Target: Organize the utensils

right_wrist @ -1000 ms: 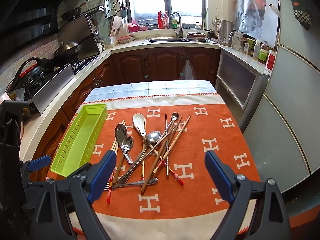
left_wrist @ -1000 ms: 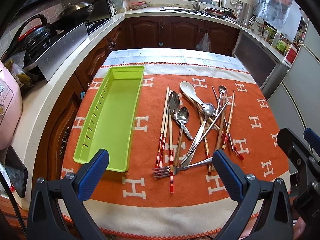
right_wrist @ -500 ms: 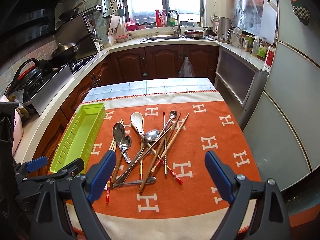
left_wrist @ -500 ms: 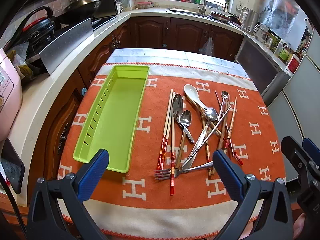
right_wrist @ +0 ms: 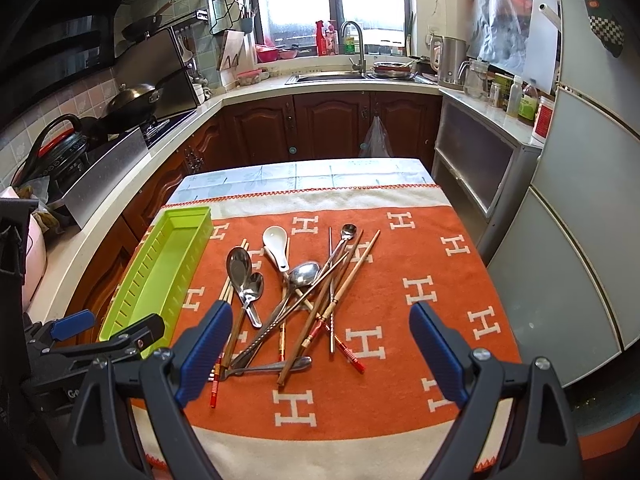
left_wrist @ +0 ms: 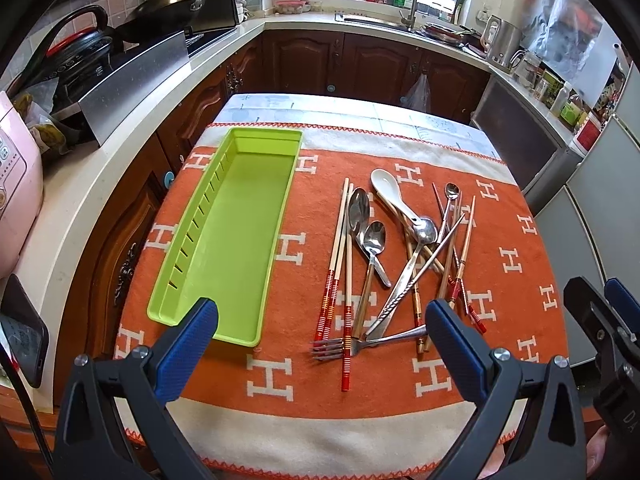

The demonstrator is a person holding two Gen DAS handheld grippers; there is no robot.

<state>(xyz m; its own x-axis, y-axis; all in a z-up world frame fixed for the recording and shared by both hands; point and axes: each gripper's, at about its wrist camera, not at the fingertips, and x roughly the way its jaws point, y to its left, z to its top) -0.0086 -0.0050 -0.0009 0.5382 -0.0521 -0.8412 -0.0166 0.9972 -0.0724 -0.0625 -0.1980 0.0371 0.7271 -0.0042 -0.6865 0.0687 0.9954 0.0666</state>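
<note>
While both grippers hover w/ jaws wide apart, left gripper (left_wrist: 320,344) & right gripper (right_wrist: 320,344) grip nothing. Green tray (left_wrist: 224,236) empty. Right of tray: crossed pile of steel spoons (left_wrist: 370,240), white ceramic spoon (left_wrist: 386,186), red-tipped chopsticks (left_wrist: 334,264), fork (left_wrist: 360,345) nearest.

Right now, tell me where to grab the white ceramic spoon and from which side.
Grip the white ceramic spoon at its bowl end, coming from above with the open right gripper. The bowl lies clear at the far edge of the pile; its handle runs toward the large metal spoon and looks crowded by chopsticks there.
</note>
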